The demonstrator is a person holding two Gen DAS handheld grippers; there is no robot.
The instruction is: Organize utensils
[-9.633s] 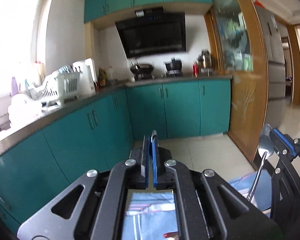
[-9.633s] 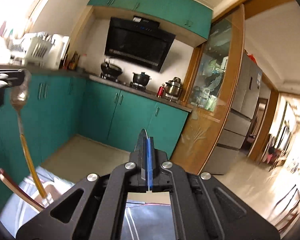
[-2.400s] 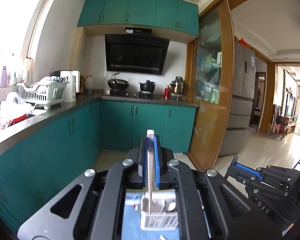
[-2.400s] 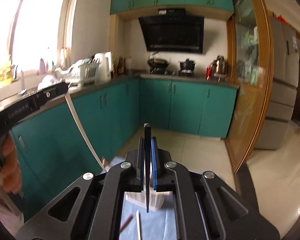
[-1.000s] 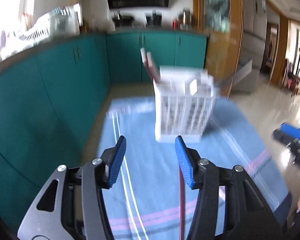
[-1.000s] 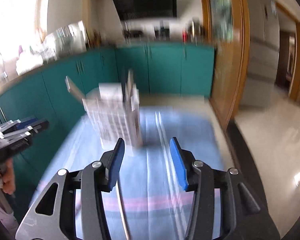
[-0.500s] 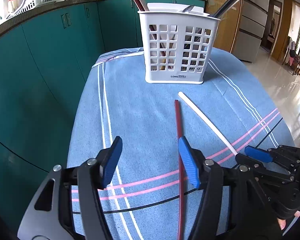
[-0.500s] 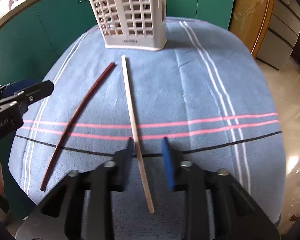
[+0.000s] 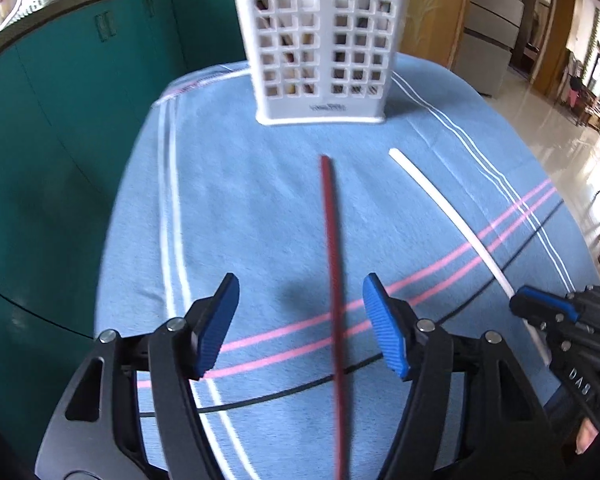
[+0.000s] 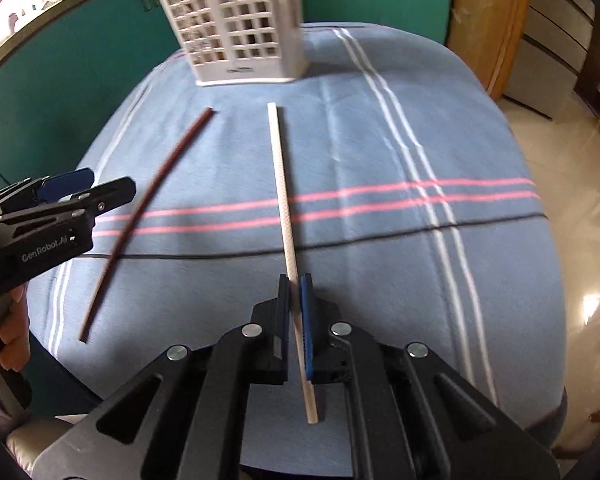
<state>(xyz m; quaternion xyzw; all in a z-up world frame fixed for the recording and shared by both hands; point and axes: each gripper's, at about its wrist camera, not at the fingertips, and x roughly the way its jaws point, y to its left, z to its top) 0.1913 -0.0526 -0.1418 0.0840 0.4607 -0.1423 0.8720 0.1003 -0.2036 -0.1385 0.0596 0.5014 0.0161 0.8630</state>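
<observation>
A white lattice utensil holder [image 9: 320, 44] stands at the far end of a blue striped cloth [image 9: 260, 208], with utensil handles sticking out of its top. A dark red chopstick [image 9: 334, 264] lies on the cloth, running between the wide-open fingers of my left gripper [image 9: 300, 312]. A white chopstick [image 10: 286, 216] lies to its right. My right gripper [image 10: 295, 284] is shut on the white chopstick near its near end, still down at the cloth. The holder [image 10: 236, 28] and the red chopstick [image 10: 148, 208] also show in the right wrist view.
Teal kitchen cabinets [image 9: 80, 80] run along the left and behind the table. A wooden door frame [image 10: 484, 28] and tiled floor [image 10: 580, 200] lie to the right. The left gripper's body [image 10: 48, 224] shows at the left of the right wrist view.
Both grippers have dropped low over the cloth. My right gripper has closed on the white chopstick. My left gripper stays open and has lined up over the red chopstick.
</observation>
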